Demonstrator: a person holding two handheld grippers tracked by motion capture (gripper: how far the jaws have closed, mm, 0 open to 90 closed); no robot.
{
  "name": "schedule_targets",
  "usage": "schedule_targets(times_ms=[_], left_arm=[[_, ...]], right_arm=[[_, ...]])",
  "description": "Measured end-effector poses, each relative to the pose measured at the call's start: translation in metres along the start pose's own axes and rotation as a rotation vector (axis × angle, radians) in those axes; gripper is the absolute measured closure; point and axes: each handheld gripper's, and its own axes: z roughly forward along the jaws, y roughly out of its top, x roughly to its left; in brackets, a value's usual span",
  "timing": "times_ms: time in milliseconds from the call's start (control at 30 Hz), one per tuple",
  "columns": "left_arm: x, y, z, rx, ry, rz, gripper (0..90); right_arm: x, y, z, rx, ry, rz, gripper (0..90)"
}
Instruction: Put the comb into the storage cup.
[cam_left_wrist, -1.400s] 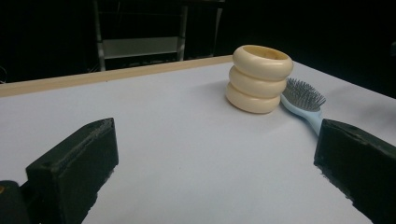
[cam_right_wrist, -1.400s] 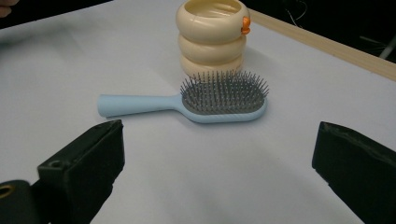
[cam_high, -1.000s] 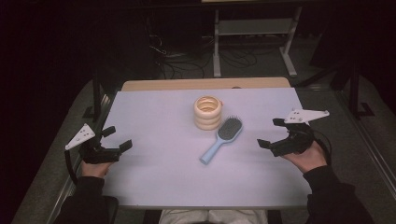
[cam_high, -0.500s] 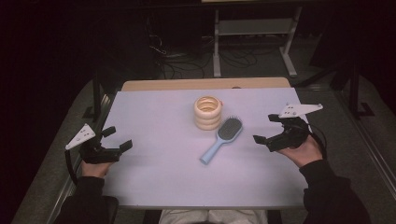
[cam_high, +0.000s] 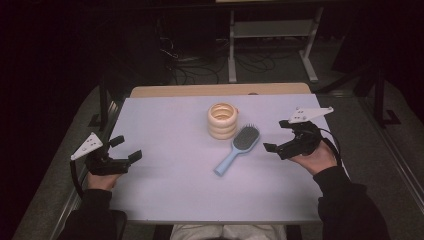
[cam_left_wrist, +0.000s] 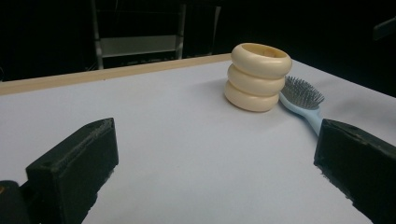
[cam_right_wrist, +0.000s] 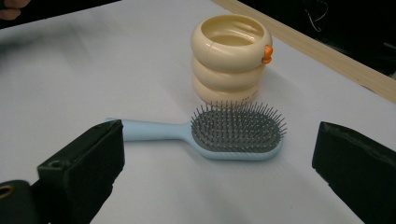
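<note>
A cream ringed holder (cam_high: 222, 120) (cam_left_wrist: 258, 77) (cam_right_wrist: 230, 58), open at the top with a small orange tab on its rim, stands near the middle of the white table (cam_high: 170, 170). A light blue hairbrush (cam_high: 237, 148) (cam_right_wrist: 224, 132) (cam_left_wrist: 303, 100) lies bristles up just beside it, handle toward the front. My right gripper (cam_high: 276, 136) (cam_right_wrist: 215, 177) is open, a short way right of the brush head, jaws facing it. My left gripper (cam_high: 126, 148) (cam_left_wrist: 215, 177) rests open at the table's left edge, far from both, with nothing between its jaws.
A wooden strip (cam_high: 220, 90) runs along the table's far edge. Beyond it stand a metal frame (cam_high: 272, 35) and cables on the dark floor (cam_high: 200, 60). Bare tabletop stretches between the left gripper and the holder.
My right gripper has moved left and slightly forward, closer to the brush head. The left gripper, the brush and the holder have stayed put.
</note>
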Motion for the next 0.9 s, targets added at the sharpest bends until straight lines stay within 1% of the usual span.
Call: schedule_targets(times_ms=[167,300,500,567,900], left_arm=[[0.0,0.0,0.0,-0.001,-0.003,-0.002,0.0],[0.0,0.0,0.0,0.002,-0.004,-0.003,0.0],[0.0,0.0,0.001,0.003,-0.005,-0.004,0.0],[0.001,0.0,0.001,0.004,-0.006,-0.004,0.0],[0.001,-0.001,0.001,0.004,-0.007,-0.004,0.0]], right_arm=[[0.001,0.003,0.006,0.008,0.008,-0.005,2.1],[0.002,0.006,0.011,0.002,0.017,-0.006,2.1],[0.002,0.01,0.02,0.017,0.025,-0.01,2.1],[0.002,0.011,0.023,0.018,0.031,-0.005,2.0],[0.007,0.014,0.037,0.039,0.05,-0.028,2.0]])
